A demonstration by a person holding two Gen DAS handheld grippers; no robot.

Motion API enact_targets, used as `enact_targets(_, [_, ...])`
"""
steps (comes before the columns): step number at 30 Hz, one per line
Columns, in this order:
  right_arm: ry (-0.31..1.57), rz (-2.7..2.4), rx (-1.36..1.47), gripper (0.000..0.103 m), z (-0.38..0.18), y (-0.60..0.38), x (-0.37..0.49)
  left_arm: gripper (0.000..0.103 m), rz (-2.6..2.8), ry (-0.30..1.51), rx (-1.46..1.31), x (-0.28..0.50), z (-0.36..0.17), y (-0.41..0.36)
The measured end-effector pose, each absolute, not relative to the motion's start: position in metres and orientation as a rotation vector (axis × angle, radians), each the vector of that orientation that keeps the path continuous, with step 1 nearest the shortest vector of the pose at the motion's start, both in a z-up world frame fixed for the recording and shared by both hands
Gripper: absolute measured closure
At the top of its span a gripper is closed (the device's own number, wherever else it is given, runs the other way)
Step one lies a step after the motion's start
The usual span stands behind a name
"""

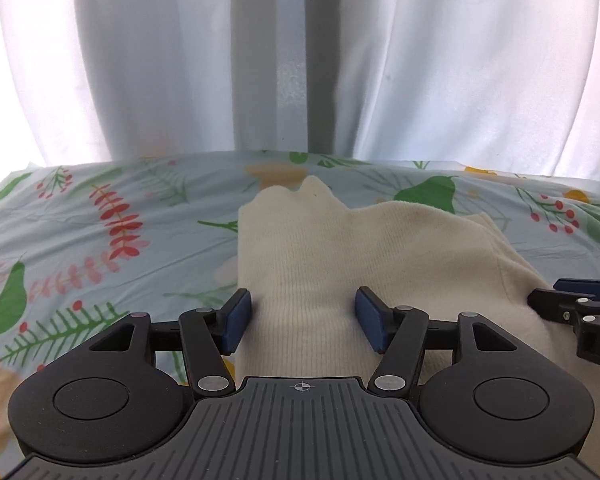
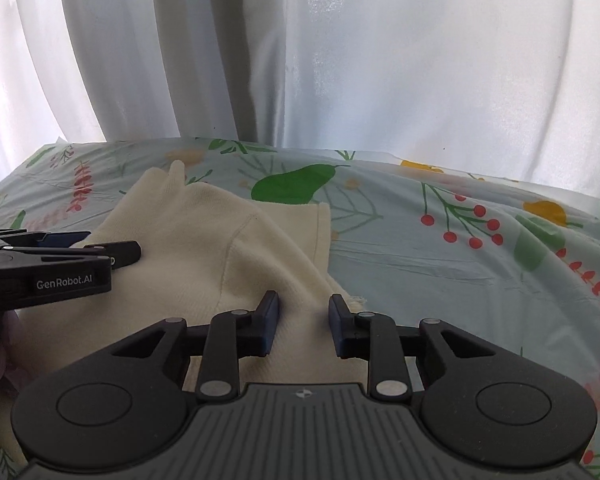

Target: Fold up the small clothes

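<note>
Two grippers are seen over one cream knit garment (image 1: 340, 248), which is laid partly folded on a floral cloth (image 1: 100, 240) covering the counter, with white curtains (image 1: 140, 60) behind.

From the left wrist view, the left gripper (image 1: 303, 318) is held spread above the garment's near part; knit fabric is seen in the gap between the blue pads (image 1: 236, 320), but the pads are not pressed on it. The right gripper (image 1: 572, 300) is seen at the right edge, over the garment's right side; its state cannot be told from here.

From the right wrist view, the right gripper (image 2: 303, 322) is held narrowly apart over the garment's (image 2: 204, 240) near right edge. A ridge of fabric is seen in the gap, yet the pads (image 2: 270, 320) are not closed on it. The left gripper (image 2: 80, 250) is seen at the left, low over the garment. A folded layer with a seam is shown lying toward a green pear print (image 2: 292, 186) on the cloth (image 2: 440, 280)
</note>
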State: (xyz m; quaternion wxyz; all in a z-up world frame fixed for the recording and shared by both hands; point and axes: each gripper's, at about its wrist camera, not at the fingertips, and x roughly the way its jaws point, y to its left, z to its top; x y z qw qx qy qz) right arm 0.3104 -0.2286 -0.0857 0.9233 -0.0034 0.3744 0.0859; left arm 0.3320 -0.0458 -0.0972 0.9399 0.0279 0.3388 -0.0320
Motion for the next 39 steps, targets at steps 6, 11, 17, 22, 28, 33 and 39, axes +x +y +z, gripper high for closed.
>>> enact_targets(6, [0.771, 0.156, 0.068, 0.072, -0.073, -0.238, 0.291, 0.04, -0.152, 0.722, -0.017, 0.297, -0.069, -0.013])
enact_targets(11, [0.702, 0.244, 0.113, 0.072, -0.055, -0.228, 0.22, 0.04, -0.164, 0.764, -0.15, 0.25, -0.069, 0.019])
enact_targets(17, [0.733, 0.185, -0.063, 0.073, -0.072, -0.2, 0.188, 0.028, -0.157, 0.75, -0.087, 0.228, -0.074, 0.016])
enact_targets(22, [0.758, 0.14, -0.025, 0.073, -0.072, -0.209, 0.194, 0.034, -0.142, 0.83, -0.109, 0.22, -0.073, 0.02])
enact_targets(28, [0.831, 0.199, 0.317, 0.061, -0.068, -0.242, 0.163, 0.034, -0.152, 0.841, -0.133, 0.175, -0.071, 0.028])
enact_targets(33, [0.89, 0.251, 0.619, 0.059, -0.094, -0.263, 0.156, 0.034, -0.143, 0.858, -0.112, 0.167, -0.078, 0.017])
enact_targets(39, [0.896, 0.294, 0.799, 0.088, -0.112, -0.263, 0.167, 0.034, -0.118, 0.898, -0.115, 0.17, -0.088, 0.012])
